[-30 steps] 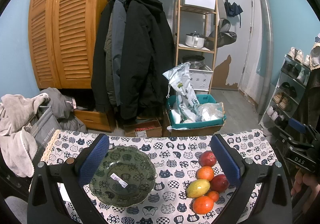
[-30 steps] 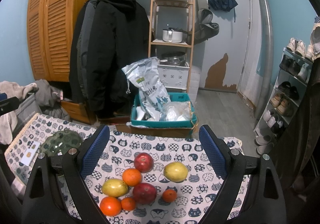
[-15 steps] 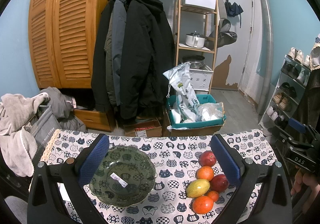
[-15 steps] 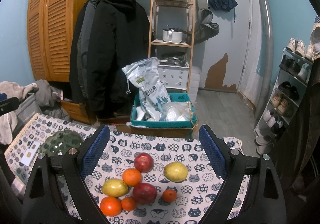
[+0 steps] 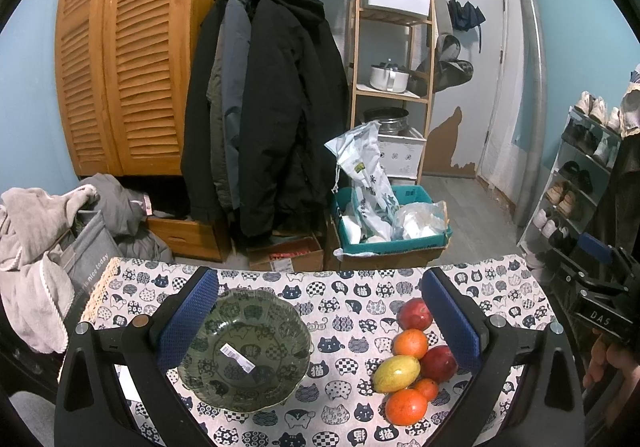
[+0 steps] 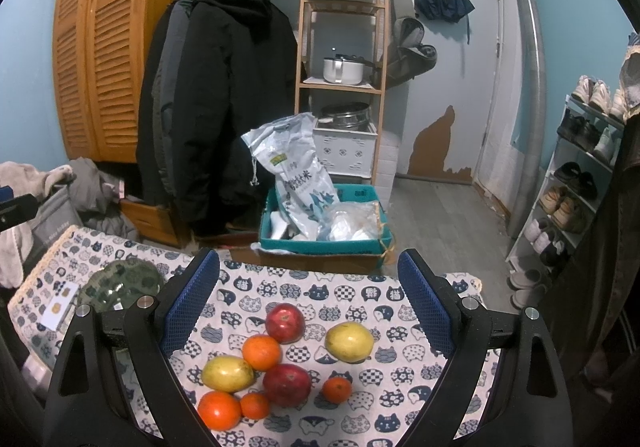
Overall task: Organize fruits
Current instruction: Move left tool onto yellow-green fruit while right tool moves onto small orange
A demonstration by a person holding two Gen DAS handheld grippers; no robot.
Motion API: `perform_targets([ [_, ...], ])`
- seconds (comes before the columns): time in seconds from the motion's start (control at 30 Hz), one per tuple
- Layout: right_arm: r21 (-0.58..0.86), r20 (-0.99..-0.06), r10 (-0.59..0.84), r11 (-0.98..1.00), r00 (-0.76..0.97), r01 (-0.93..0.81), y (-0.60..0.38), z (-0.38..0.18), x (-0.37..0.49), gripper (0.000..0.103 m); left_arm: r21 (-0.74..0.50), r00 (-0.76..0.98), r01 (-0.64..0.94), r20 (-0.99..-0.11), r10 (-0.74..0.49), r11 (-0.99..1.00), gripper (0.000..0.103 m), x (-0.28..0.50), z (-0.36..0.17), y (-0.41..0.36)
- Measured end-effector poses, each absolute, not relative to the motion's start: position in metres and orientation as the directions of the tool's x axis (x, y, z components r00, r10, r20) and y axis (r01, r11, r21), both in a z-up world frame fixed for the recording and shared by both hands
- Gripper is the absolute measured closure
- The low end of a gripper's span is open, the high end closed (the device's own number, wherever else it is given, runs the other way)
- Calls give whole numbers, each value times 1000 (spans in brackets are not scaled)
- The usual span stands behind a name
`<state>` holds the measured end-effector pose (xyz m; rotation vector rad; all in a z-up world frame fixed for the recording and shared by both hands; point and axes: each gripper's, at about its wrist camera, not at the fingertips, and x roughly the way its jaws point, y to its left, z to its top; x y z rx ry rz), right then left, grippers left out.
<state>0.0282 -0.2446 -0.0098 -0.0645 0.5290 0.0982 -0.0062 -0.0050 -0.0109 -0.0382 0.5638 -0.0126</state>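
Your left tongs gape wide above the green patterned glass bowl; your right tongs gape empty over the clustered apples, oranges and yellow fruits on the cat-print worktop.

Pale blue walls enclose a cluttered room. A louvered wooden wardrobe stands at the left, with dark coats hanging from a rail just beside it. A tall wooden shelf unit holds white bins and a white pot. On the grey plank floor beyond the worktop's far edge sits a teal crate of bags. A shoe rack lines the right wall near a white door.
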Motion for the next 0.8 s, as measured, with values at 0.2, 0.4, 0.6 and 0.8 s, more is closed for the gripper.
perform_targets([
  [0.2,-42,-525,60,994,849,-96,-250,-11,32,14,-35,831,10,-555,-28,999,1,-3,-17,-13],
  [0.4,-53,-569,40,995,821,-85,-255,-22,37,14,-23,800,22,-600,-31,999,1,14,-34,-17],
  [0.6,-67,-632,22,994,774,-83,-261,-42,43,14,-13,764,42,-644,-41,999,1,27,-53,-25],
  [0.8,-42,-689,25,996,725,-75,-270,-60,49,14,-25,714,78,-696,-73,997,1,39,-74,-36],
])
